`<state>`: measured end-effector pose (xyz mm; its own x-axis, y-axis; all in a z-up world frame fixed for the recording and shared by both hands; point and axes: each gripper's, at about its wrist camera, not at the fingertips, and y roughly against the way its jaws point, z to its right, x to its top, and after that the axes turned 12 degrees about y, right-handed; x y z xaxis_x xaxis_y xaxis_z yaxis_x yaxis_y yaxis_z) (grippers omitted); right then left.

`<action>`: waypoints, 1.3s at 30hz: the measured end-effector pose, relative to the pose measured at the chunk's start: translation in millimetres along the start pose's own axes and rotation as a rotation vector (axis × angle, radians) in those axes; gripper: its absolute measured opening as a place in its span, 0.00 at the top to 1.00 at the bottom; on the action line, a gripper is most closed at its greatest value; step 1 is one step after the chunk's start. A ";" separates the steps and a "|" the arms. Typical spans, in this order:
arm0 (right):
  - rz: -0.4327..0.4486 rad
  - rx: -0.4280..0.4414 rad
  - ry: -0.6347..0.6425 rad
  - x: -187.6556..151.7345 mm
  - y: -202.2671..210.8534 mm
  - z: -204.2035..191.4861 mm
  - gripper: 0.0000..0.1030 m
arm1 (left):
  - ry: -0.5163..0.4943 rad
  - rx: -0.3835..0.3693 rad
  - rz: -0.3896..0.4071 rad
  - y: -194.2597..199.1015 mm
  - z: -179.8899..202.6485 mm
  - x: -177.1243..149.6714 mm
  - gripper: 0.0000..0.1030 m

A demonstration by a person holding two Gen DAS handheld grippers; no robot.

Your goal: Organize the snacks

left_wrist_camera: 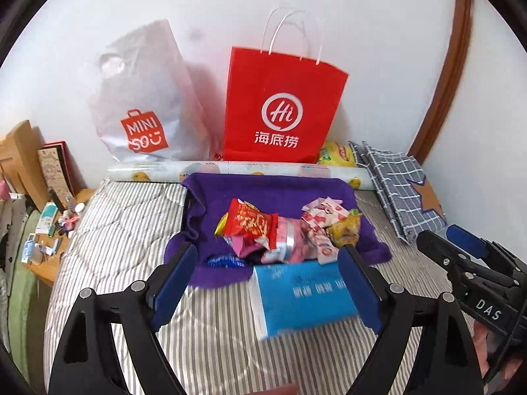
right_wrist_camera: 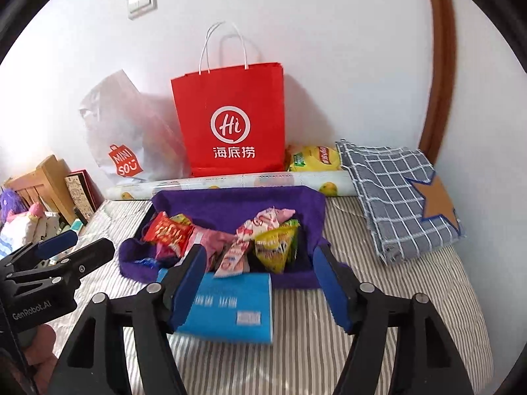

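Observation:
A heap of snack packets lies in a box lined with purple cloth (left_wrist_camera: 263, 187) on the striped bed: a red packet (left_wrist_camera: 250, 223), pink-and-white packets (left_wrist_camera: 324, 214) and a yellow-green packet (left_wrist_camera: 346, 230). A flat blue box (left_wrist_camera: 306, 296) lies on the bedding just in front of it, blurred. My left gripper (left_wrist_camera: 266, 263) hovers over the blue box, open, with nothing pressed between its pads. My right gripper (right_wrist_camera: 260, 256) hangs open beside it over the same blue box (right_wrist_camera: 230, 306), its pads clear of the snacks (right_wrist_camera: 276, 247). Each gripper shows at the edge of the other's view.
A red paper bag (left_wrist_camera: 283, 108) and a white plastic bag (left_wrist_camera: 145, 108) lean on the wall behind a roll of printed paper (left_wrist_camera: 247, 168). A yellow chip bag (right_wrist_camera: 316, 159) and folded checked cloth (right_wrist_camera: 395, 197) lie at the right. A cluttered side table (left_wrist_camera: 49, 230) stands left.

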<state>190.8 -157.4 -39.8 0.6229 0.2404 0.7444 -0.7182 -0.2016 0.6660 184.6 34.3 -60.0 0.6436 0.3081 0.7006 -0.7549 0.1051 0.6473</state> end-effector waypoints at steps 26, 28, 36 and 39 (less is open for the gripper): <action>0.112 -0.109 -0.005 -73.5 140.7 -19.7 0.00 | -0.049 0.024 0.126 134.8 24.7 -86.7 0.00; 0.114 -0.112 -0.014 -76.1 144.5 -18.2 0.00 | -0.056 0.027 0.129 137.2 27.3 -88.4 0.00; 0.122 -0.131 -0.026 -79.0 154.7 -14.2 0.00 | -0.066 0.028 0.144 143.6 32.4 -89.8 0.00; 0.122 -0.137 -0.029 -80.0 156.4 -13.3 0.00 | -0.063 0.026 0.142 143.8 32.2 -89.8 0.00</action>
<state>24.5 -195.6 4.1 0.5359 0.1941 0.8217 -0.8233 -0.0956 0.5595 22.2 -8.6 -20.1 0.5381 0.2583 0.8023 -0.8357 0.0397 0.5477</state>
